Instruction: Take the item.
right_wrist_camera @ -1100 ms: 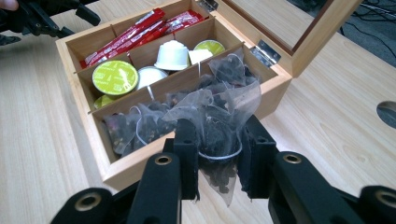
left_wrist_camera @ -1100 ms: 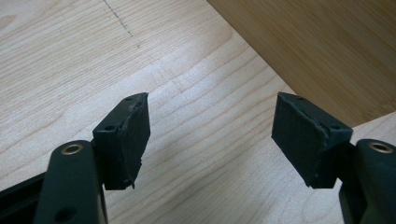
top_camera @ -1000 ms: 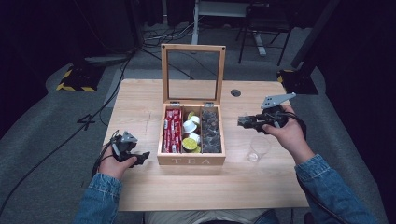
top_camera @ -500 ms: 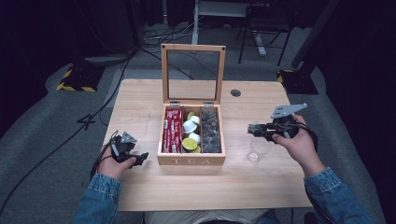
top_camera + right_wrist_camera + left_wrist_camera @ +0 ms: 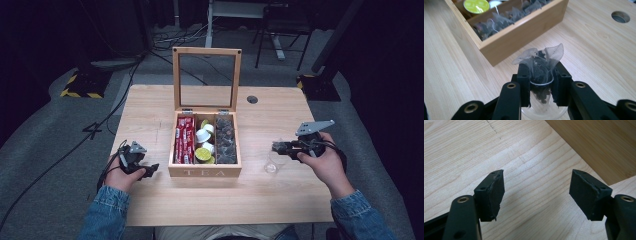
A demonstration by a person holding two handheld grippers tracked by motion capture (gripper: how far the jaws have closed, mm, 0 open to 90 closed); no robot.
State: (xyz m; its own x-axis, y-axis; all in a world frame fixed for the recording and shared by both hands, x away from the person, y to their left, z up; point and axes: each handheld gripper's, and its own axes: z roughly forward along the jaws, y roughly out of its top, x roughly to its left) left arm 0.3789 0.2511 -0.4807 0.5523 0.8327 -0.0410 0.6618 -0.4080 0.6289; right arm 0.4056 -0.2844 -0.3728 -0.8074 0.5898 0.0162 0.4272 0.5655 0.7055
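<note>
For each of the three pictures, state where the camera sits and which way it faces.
High view: above the table's near side, facing forward and down; both forearms show.
Left gripper view: on the left hand-held gripper, open, facing bare table.
Right gripper view: on the right hand-held gripper, clamping a tea bag.
Shared: the tea box.

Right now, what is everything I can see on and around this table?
Table: one, light wood, centre, with a round hole near its far right.
Tea box: one, wooden, lid up, middle of table, three compartments.
Red packets: several, left compartment.
Capsules: several, white and lime green, middle compartment.
Tea bags: many, clear mesh with dark leaves, right compartment.
Glass cup: one, clear, right of box.
Held tea bag: one, clear mesh, over the cup.
Left gripper: black, fingers open, empty, left of box.
Right gripper: black, fingers shut on the held tea bag.
Sleeves: two, blue denim, bottom.
</note>
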